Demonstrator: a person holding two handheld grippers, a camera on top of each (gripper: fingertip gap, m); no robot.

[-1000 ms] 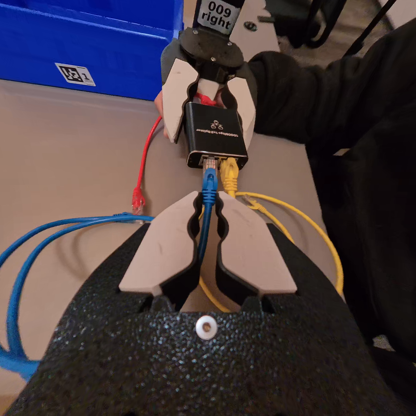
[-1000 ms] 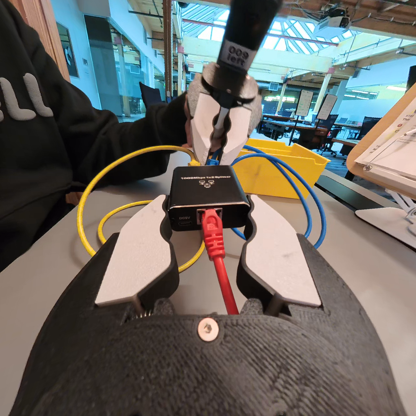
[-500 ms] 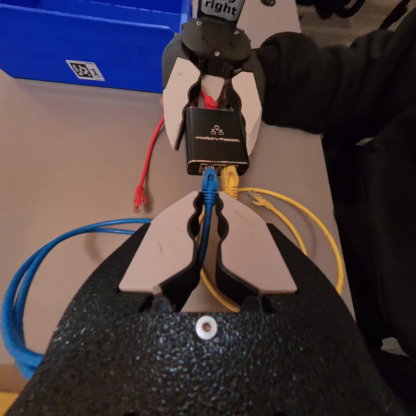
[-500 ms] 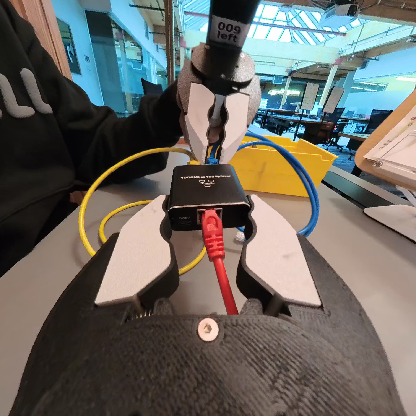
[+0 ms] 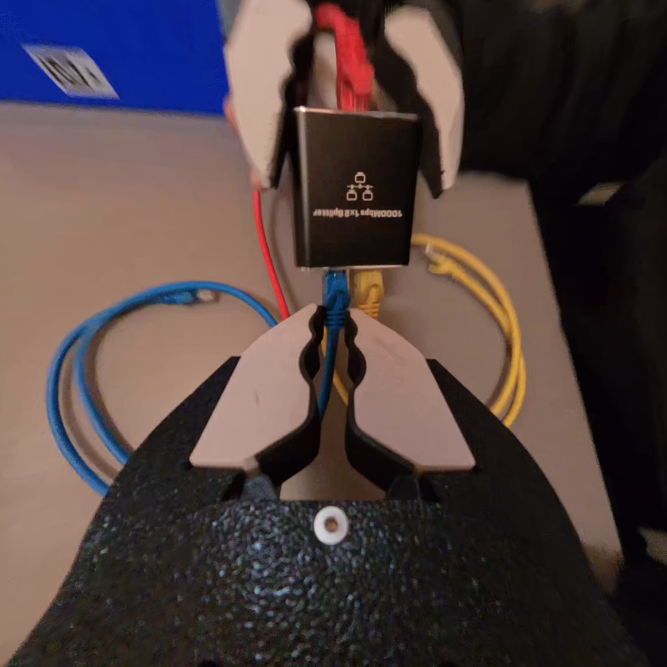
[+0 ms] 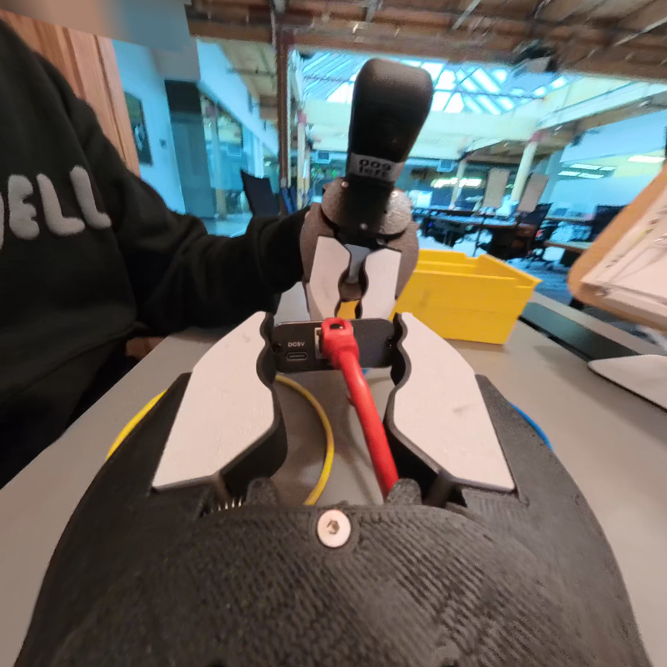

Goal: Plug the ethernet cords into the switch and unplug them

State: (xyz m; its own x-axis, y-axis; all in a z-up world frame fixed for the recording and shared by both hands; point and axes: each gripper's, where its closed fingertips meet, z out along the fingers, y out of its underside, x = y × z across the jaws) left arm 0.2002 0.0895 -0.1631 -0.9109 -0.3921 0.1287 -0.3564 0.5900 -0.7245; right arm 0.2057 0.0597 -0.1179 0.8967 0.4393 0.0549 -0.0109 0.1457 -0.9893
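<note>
The black switch [image 5: 355, 191] is held off the tan table by its sides in my right gripper [image 5: 355, 182], which is shut on it. In the right wrist view I see the switch's end face [image 6: 296, 346] between my right gripper's [image 6: 332, 319] fingertips. A red plug [image 6: 334, 339] sits in that face. My left gripper [image 5: 334, 317] is shut on the blue cord just behind its plug [image 5: 335, 288], which is in the switch's near port. A yellow plug [image 5: 368, 292] sits in the port beside it. The left gripper [image 6: 348, 310] also shows behind the switch in the right wrist view.
Loose blue cord [image 5: 72, 361] lies coiled at left and yellow cord [image 5: 505, 325] at right on the table. A blue bin [image 5: 126, 47] stands at the back left. A yellow bin [image 6: 462, 299] and a clipboard stand [image 6: 631, 270] are at the right. A person's black sleeve [image 6: 180, 260] is close by.
The blue plug went from partly out to seated in the port. The two grippers drew closer together. The switch has tilted, so the right view shows only its end face.
</note>
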